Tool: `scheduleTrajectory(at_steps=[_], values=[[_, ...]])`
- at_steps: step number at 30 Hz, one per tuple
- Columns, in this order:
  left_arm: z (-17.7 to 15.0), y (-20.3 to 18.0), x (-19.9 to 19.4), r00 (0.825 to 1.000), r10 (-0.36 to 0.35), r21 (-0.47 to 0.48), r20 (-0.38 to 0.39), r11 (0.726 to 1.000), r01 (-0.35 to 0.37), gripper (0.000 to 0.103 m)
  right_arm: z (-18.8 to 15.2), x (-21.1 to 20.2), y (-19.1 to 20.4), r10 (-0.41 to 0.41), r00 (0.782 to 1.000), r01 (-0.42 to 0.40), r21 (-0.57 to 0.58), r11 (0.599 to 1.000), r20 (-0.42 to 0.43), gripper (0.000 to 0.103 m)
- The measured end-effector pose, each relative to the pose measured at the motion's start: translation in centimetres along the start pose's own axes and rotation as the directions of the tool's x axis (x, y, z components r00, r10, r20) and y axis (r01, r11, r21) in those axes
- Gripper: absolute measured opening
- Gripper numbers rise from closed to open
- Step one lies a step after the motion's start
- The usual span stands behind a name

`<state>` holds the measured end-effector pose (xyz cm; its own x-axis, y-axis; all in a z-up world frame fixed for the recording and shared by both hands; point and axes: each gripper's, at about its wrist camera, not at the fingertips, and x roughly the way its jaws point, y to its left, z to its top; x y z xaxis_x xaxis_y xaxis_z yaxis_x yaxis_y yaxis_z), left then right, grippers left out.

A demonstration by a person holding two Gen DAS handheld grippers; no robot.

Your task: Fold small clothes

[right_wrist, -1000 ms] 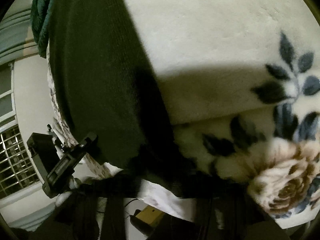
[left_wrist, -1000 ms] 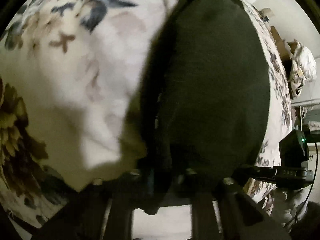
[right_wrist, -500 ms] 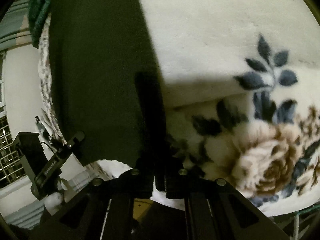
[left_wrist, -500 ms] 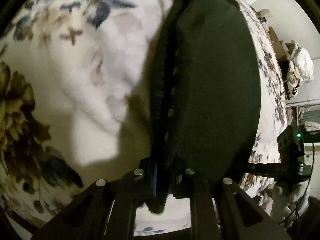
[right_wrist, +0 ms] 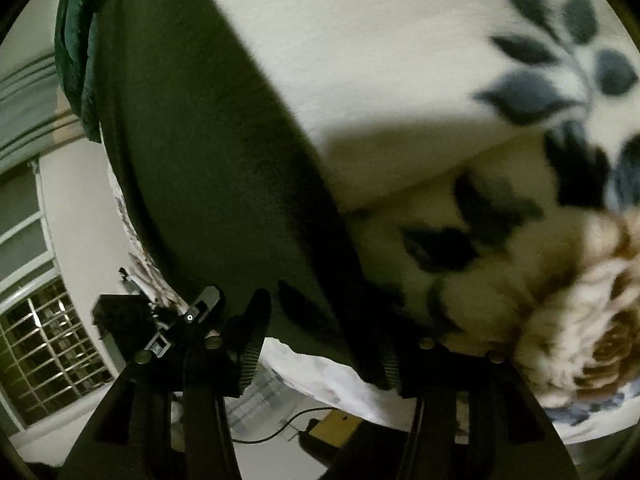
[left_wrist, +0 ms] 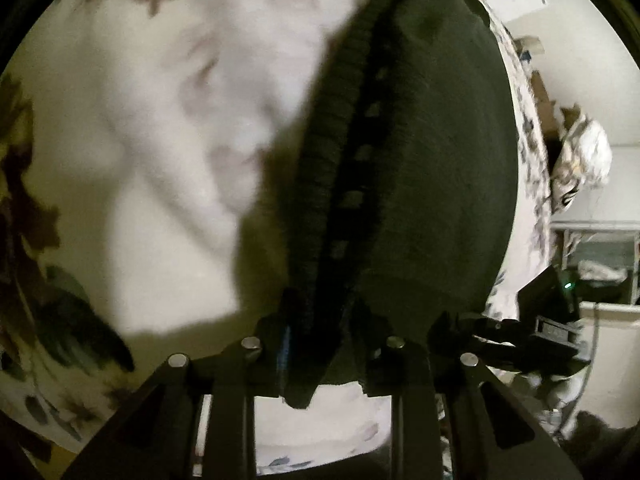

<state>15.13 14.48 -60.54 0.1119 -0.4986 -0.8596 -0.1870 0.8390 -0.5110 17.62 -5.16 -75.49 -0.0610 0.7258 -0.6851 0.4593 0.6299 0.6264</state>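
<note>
While the left gripper (left_wrist: 320, 344) clenches the dark garment's (left_wrist: 432, 160) ribbed hem between its fingers, only the right wrist view shows the right gripper (right_wrist: 320, 344), just opening, fingers apart, cloth draped between them.

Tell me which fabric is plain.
The dark green knit garment; the fluffy cream blanket beneath it carries printed leaves and flowers.

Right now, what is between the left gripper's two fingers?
The dark green garment. Its ribbed edge runs down into the left gripper, which is shut on it. The left wrist view shows this.
</note>
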Motion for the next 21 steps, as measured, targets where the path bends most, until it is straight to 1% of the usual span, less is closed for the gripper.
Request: scheduleTrajectory(at_steps=[1,3,5,9,10,12,15,17,18,19,21], values=[[-0.1,-0.1,-0.2,1.000,0.008,0.001,0.001,1.000,-0.008,0.008,-0.1,0.2,0.1,-0.033,0.999,0.033,0.002,0.999,-0.002,0.013],[-0.2,-0.5,-0.7,1.000,0.014,-0.011,0.012,1.000,-0.014,0.007,-0.3,-0.2,0.1,-0.027,1.000,0.027,0.017,0.999,0.012,0.011],[-0.5,-0.7,-2.0,1.000,0.006,-0.022,0.029,1.000,-0.005,0.006,-0.5,-1.0,0.5,-0.011,1.000,0.011,0.015,1.000,0.020,0.010],[-0.4,-1.3,-5.6,0.996,-0.051,-0.037,0.072,0.998,0.054,0.006,-1.8,-2.8,2.4,0.071,0.997,-0.071,0.001,0.997,0.041,0.010],[-0.1,-1.8,-6.8,0.994,-0.066,-0.036,0.091,0.997,0.069,0.006,-2.0,-3.5,3.1,0.100,0.994,-0.100,-0.007,0.995,0.049,0.009],[0.7,-2.4,-8.5,0.988,-0.089,-0.029,0.126,0.995,0.094,0.006,-2.3,-4.9,4.6,0.128,0.989,-0.126,-0.034,0.991,0.069,0.009],[2.7,-3.9,-10.7,0.975,-0.121,-0.009,0.189,0.992,0.125,0.006,-1.7,-7.3,7.6,0.183,0.976,-0.176,-0.067,0.982,0.121,0.009],[4.5,-5.0,-11.5,0.964,-0.140,0.009,0.224,0.990,0.142,0.006,-0.6,-9.2,8.7,0.211,0.965,-0.201,-0.079,0.977,0.154,0.009],[5.7,-5.7,-11.8,0.958,-0.153,0.017,0.243,0.988,0.153,0.006,0.3,-10.7,9.0,0.225,0.960,-0.213,-0.087,0.973,0.169,0.009],[6.5,-6.2,-11.9,0.953,-0.161,0.026,0.256,0.987,0.160,0.006,1.3,-11.1,10.7,0.237,0.952,-0.222,-0.096,0.970,0.193,0.009],[9.1,-7.7,-11.8,0.941,-0.185,0.049,0.283,0.983,0.178,0.006,3.4,-13.1,12.0,0.256,0.941,-0.235,-0.113,0.965,0.223,0.009]])
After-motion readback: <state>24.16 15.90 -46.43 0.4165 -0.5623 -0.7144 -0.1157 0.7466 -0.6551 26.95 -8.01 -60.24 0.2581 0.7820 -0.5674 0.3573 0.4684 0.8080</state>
